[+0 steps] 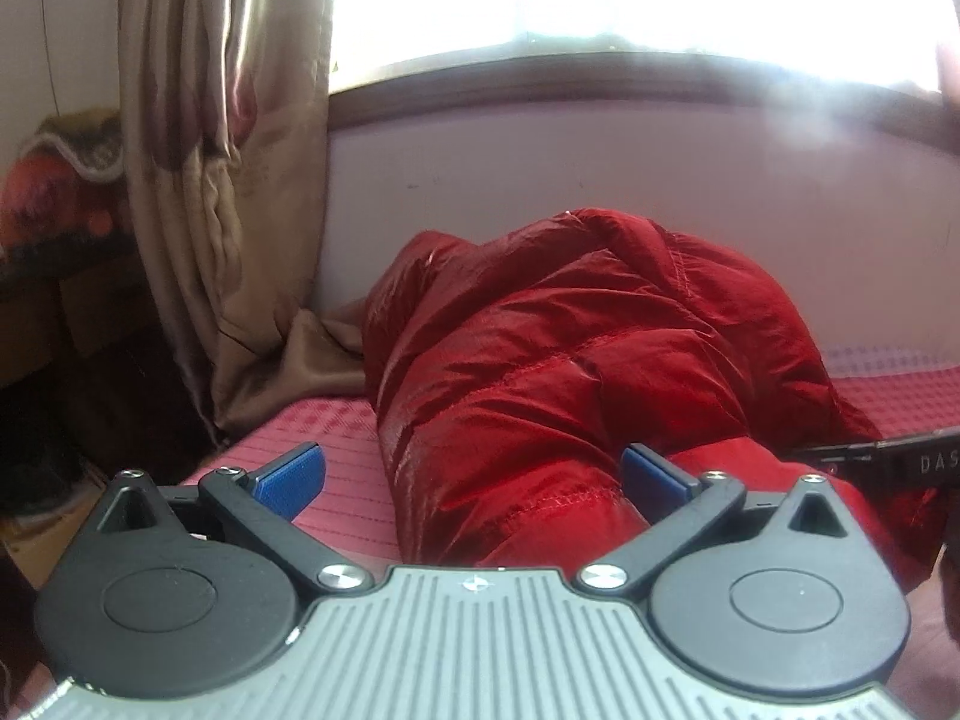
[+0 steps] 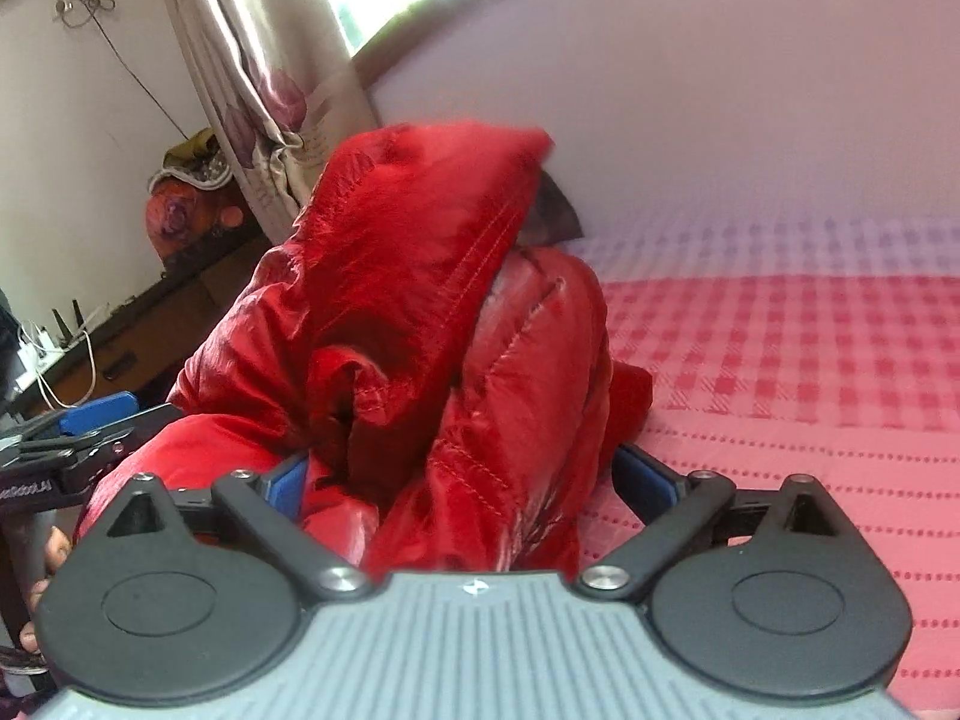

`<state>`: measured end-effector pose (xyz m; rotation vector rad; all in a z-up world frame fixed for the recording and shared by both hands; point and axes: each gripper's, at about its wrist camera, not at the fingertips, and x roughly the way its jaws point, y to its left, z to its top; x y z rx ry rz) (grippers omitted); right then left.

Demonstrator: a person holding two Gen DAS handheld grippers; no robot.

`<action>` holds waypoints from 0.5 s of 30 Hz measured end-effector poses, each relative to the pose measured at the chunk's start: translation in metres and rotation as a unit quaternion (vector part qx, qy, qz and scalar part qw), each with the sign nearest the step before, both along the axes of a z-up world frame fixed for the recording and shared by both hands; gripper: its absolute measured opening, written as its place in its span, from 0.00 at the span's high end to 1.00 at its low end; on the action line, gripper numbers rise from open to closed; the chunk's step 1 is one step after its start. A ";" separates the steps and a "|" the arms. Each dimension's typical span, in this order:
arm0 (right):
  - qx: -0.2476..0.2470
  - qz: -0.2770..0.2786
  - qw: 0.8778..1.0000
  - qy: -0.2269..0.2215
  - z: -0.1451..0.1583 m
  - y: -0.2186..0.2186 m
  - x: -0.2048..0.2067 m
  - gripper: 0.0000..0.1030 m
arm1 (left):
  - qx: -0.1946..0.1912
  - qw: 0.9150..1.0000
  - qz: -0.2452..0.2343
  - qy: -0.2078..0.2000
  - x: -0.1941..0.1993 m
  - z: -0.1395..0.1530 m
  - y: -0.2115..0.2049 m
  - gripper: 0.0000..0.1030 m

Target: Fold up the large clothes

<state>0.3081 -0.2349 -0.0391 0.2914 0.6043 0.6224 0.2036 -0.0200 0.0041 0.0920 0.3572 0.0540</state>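
On the pink checked bedspread (image 1: 336, 480) by the far wall lies the shiny red quilted puffer jacket (image 1: 570, 348), bunched; the left gripper (image 1: 471, 474) is spread wide, gripping nothing.

From the right wrist, the right gripper (image 2: 468, 480) also gapes, jacket folds (image 2: 420, 312) bulging between its blue pads (image 2: 645, 474), unpinched. Slick fabric might slip from a shallow grab.

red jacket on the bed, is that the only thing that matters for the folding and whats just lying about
Belongs to the job:
red jacket, bunched up on the bed
left gripper, open, jacket between its fingers
right gripper, open around a fold of it
checked bedspread, the folding surface

Just lying about:
curtain
window
side cabinet with cables
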 end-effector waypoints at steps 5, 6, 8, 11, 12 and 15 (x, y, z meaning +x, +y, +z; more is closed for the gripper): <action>-0.008 -0.014 1.000 0.000 0.005 0.002 -0.005 0.02 | 0.033 0.999 0.010 -0.017 -0.011 0.000 -0.008 0.00; -0.009 -0.017 1.000 -0.003 0.006 0.002 -0.006 0.02 | 0.036 0.999 0.012 -0.019 -0.013 0.000 -0.009 0.00; -0.013 -0.021 1.000 -0.007 0.007 0.003 -0.009 0.02 | 0.040 0.999 0.018 -0.020 -0.017 0.000 -0.011 0.00; -0.018 -0.027 0.999 -0.012 0.012 0.006 -0.012 0.02 | 0.057 0.998 0.030 -0.022 -0.022 0.001 -0.017 0.00; -0.019 -0.028 0.999 -0.016 0.013 0.006 -0.013 0.02 | 0.061 0.997 0.034 -0.022 -0.023 0.001 -0.019 0.00; -0.028 -0.032 0.999 -0.026 0.017 0.007 -0.019 0.02 | 0.074 0.996 0.043 -0.021 -0.029 0.001 -0.024 0.00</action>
